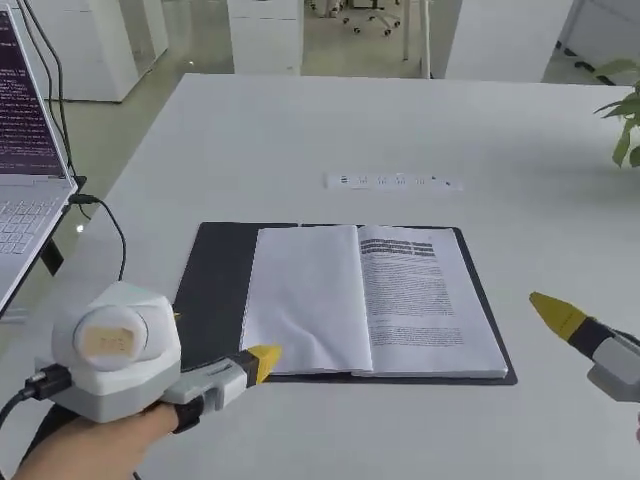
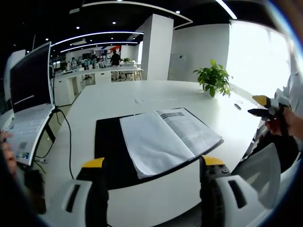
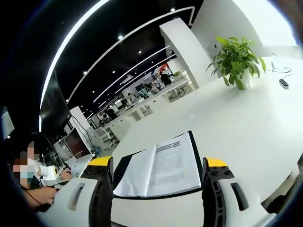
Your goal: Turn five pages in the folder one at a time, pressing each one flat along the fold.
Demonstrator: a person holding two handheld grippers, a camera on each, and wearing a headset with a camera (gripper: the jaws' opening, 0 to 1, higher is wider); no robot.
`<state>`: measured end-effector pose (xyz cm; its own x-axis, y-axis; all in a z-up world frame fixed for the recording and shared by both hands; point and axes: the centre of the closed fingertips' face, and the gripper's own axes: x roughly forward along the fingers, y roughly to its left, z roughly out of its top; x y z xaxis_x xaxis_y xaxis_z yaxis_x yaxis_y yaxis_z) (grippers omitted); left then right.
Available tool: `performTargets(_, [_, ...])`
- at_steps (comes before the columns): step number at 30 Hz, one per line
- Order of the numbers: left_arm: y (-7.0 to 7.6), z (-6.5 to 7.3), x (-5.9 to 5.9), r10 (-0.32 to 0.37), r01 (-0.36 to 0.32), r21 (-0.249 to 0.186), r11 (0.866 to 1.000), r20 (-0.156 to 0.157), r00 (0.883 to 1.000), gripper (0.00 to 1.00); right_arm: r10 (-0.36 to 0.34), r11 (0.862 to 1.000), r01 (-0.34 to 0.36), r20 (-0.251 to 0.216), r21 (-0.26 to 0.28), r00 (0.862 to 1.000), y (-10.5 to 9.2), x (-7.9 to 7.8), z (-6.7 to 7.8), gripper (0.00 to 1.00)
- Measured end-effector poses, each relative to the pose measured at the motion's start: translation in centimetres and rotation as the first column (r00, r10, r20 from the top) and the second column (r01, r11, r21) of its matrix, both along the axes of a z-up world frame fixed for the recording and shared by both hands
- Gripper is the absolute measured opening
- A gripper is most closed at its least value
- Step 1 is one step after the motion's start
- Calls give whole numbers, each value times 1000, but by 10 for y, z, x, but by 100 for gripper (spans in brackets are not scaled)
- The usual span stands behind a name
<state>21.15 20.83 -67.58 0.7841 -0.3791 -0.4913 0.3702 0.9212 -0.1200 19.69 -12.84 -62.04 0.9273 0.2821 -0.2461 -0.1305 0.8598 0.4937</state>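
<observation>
The folder (image 1: 215, 290) lies open on the white table, black cover underneath. Its left page (image 1: 300, 295) is blank and its right page (image 1: 415, 300) carries printed text; the pages rise slightly at the fold. My left gripper (image 1: 262, 362) hovers at the folder's near left corner, yellow tips open and holding nothing. The folder (image 2: 161, 137) lies ahead beyond the left gripper (image 2: 152, 163). My right gripper (image 1: 556, 313) hangs off the folder's right edge, apart from it, open and holding nothing. From the right gripper (image 3: 158, 161) the folder (image 3: 163, 170) lies ahead between its jaws.
An open laptop (image 1: 25, 170) stands at the table's left edge, with a black cable (image 1: 108, 228) looping toward the folder. A flat white strip (image 1: 392, 181) lies behind the folder. A potted plant (image 1: 625, 120) stands far right. People sit at distant desks (image 2: 102, 71).
</observation>
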Motion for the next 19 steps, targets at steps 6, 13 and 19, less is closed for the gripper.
performTargets(6, [8, 11, -1, 24, -24, -7, 1000, 8, 1000, 88, -24, 997, 26, 23, -79, 999, -8, -4, 1, 84])
performTargets(13, [12, 2, -16, 29, -28, 17, 999, -14, 999, 93, 12, 987, -19, -42, -162, 999, -4, -19, -27, 84])
performTargets(19, [13, 4, -18, 30, -30, 25, 999, -8, 1000, 94, 24, 986, -32, -49, -164, 998, -3, -16, -28, 84])
